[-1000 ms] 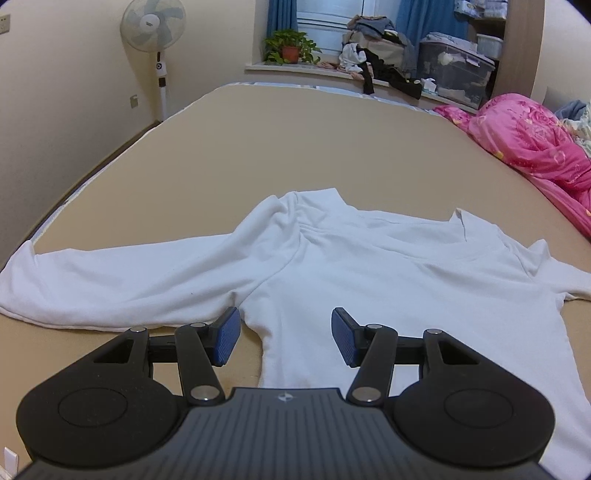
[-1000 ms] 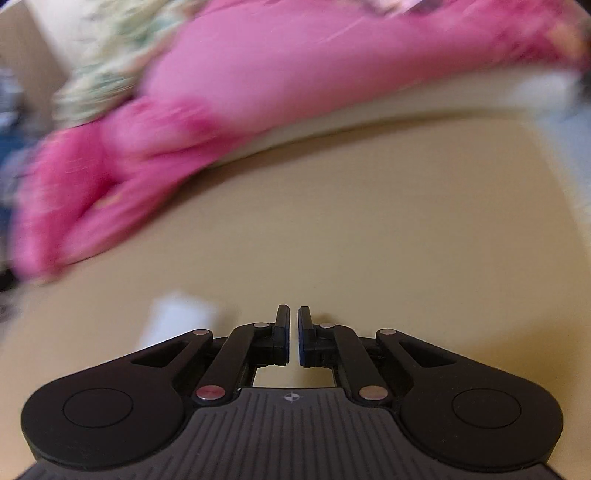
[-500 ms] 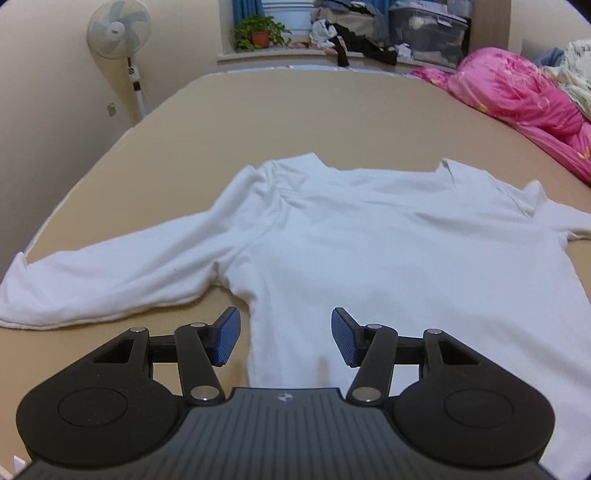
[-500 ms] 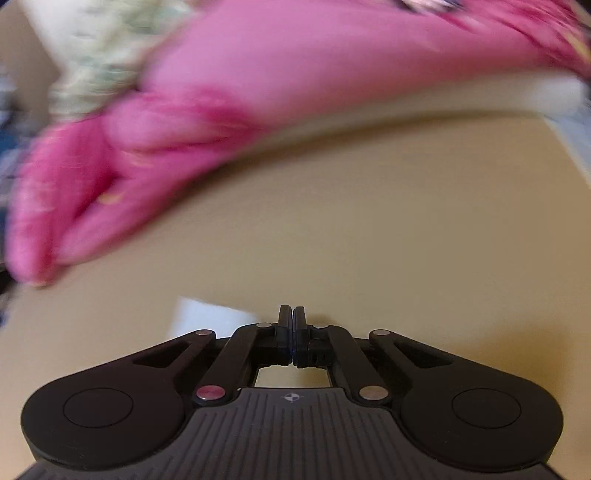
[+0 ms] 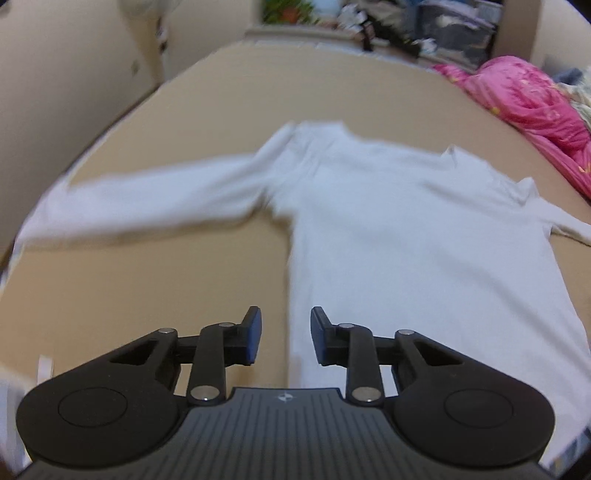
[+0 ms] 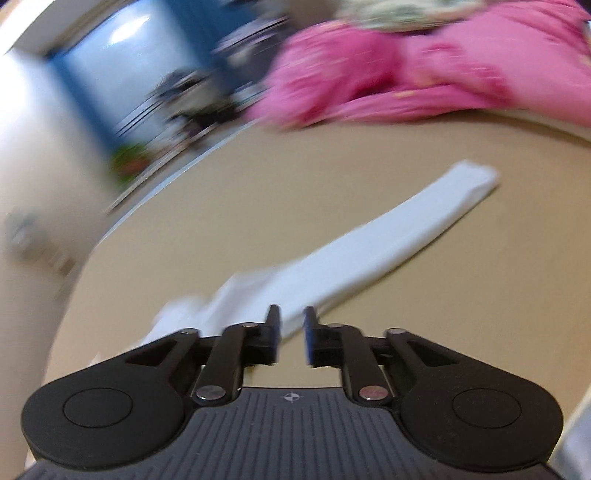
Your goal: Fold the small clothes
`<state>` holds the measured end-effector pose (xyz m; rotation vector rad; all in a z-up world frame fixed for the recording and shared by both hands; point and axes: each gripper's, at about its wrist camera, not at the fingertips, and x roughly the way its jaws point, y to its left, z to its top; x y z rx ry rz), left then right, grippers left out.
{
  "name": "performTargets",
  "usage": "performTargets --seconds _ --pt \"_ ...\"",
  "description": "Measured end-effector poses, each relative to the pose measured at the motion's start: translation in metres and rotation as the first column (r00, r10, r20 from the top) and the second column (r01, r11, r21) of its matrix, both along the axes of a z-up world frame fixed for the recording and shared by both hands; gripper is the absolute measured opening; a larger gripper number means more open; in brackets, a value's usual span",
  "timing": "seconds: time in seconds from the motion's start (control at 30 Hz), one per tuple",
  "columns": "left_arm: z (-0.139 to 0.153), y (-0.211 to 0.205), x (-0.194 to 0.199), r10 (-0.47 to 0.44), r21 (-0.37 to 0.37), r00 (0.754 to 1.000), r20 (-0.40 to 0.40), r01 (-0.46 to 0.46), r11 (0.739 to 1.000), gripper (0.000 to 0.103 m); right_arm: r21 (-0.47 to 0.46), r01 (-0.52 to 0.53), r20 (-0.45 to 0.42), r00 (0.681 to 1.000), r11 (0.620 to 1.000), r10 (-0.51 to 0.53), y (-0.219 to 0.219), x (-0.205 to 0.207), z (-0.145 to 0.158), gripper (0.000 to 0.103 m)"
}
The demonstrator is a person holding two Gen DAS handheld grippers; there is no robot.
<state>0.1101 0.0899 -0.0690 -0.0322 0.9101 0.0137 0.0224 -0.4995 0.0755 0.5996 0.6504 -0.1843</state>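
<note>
A white long-sleeved shirt (image 5: 399,221) lies spread flat on the tan bed (image 5: 177,288), its left sleeve (image 5: 140,206) stretched out to the left. My left gripper (image 5: 285,339) hovers over the shirt's lower left side edge, jaws closing with a clear gap and nothing pinched between them. In the right wrist view the shirt's right sleeve (image 6: 376,240) runs diagonally up to the right, flat on the bed. My right gripper (image 6: 291,334) hangs above the sleeve's near end, jaws opening, nothing held between the pads.
A pink quilt (image 5: 532,99) is heaped along the bed's right side, the same pink quilt (image 6: 424,70) in the right wrist view. Beyond the bed's far edge a windowsill holds a potted plant (image 5: 288,11), piled clothes and storage boxes (image 5: 454,26). A wall (image 5: 55,74) runs along the left.
The left gripper drew back toward the shirt's lower edge and its jaws narrowed. The right gripper swung up and rolled away from the quilt, now facing the sleeve, jaws parted from shut.
</note>
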Motion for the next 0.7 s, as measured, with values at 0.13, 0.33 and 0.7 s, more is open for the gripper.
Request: performTargets --seconds 0.13,0.33,0.7 --pt "-0.017 0.019 -0.04 0.002 -0.114 0.994 -0.105 -0.014 0.993 0.034 -0.055 -0.204 -0.115 0.974 0.977 0.197 0.062 -0.046 -0.014 0.032" --pt "-0.052 0.035 -0.073 0.01 -0.165 0.967 -0.254 -0.054 0.985 0.034 -0.076 -0.284 -0.395 0.889 0.956 0.233 0.09 -0.096 -0.071 0.039" --pt "-0.048 0.02 -0.083 -0.027 -0.131 0.967 -0.254 -0.006 0.991 0.005 -0.032 -0.268 -0.41 0.882 0.963 0.232 0.091 -0.125 -0.087 0.004"
